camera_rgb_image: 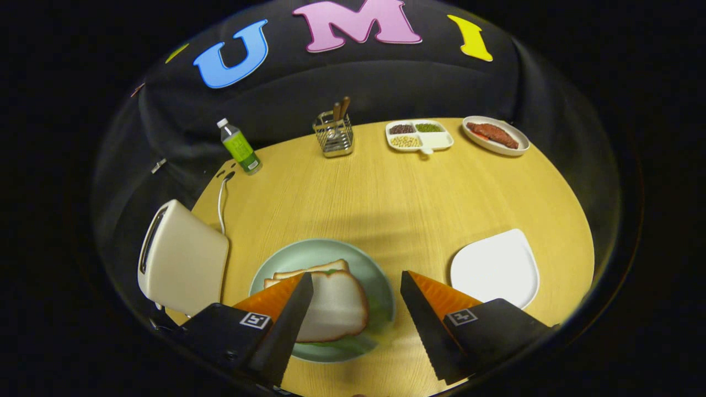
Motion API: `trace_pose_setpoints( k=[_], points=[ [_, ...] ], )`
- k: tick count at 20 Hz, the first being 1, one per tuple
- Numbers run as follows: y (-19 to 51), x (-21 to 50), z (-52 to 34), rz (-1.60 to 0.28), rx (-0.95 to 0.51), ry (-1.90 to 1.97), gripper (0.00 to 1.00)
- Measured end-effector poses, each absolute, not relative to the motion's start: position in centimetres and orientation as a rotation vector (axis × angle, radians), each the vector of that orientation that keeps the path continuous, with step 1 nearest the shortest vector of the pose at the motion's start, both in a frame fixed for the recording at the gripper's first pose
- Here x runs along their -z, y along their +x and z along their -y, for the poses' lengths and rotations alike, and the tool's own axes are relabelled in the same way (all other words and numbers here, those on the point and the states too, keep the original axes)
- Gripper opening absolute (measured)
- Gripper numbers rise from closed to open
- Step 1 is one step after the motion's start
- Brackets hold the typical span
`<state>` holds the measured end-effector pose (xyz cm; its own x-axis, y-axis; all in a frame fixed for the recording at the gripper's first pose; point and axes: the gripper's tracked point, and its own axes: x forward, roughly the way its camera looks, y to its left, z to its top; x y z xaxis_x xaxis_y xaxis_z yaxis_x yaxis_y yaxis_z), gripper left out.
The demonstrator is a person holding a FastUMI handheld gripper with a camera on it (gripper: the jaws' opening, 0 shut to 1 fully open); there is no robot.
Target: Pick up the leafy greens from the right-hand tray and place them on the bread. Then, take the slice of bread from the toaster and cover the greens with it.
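My claw [356, 298] hangs over the wooden tabletop [397, 198] with its fingers spread wide and nothing between them. Just ahead of them, and partly hidden by my left finger, sits the pale green plate [309, 256]. On it the top slice of bread [336, 309] lies flat, white in the middle with a brown crust round its edge, over the lower slice [314, 269], whose edge pokes out at the far side. The leafy greens [342, 344] peep out as a soft green fringe from under the near edge of the top slice. Left of the plate stands the cream toaster [182, 259], its cord running back across the wood. Right of my fingers lies the white tray [496, 270]. Far beyond are a green bottle [240, 146], a wire utensil holder [333, 135], a divided dish [419, 136] of beans and a plate of meat [495, 135].
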<state>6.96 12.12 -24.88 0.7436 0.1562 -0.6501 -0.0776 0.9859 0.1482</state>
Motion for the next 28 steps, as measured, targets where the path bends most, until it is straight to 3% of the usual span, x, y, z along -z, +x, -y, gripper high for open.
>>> trace_pose_setpoints(
  k=[9,15,21,28],
  points=[
    [7.4,5.3,-2.4,-0.312,0.002,0.037,0.99],
    [4.6,-4.7,2.4,-0.053,0.010,0.007,0.99],
    [0.3,-6.3,7.7,0.002,-0.030,-0.046,0.99],
    [-1.2,-2.0,9.5,-0.070,-0.155,-0.041,0.99]
  ],
)
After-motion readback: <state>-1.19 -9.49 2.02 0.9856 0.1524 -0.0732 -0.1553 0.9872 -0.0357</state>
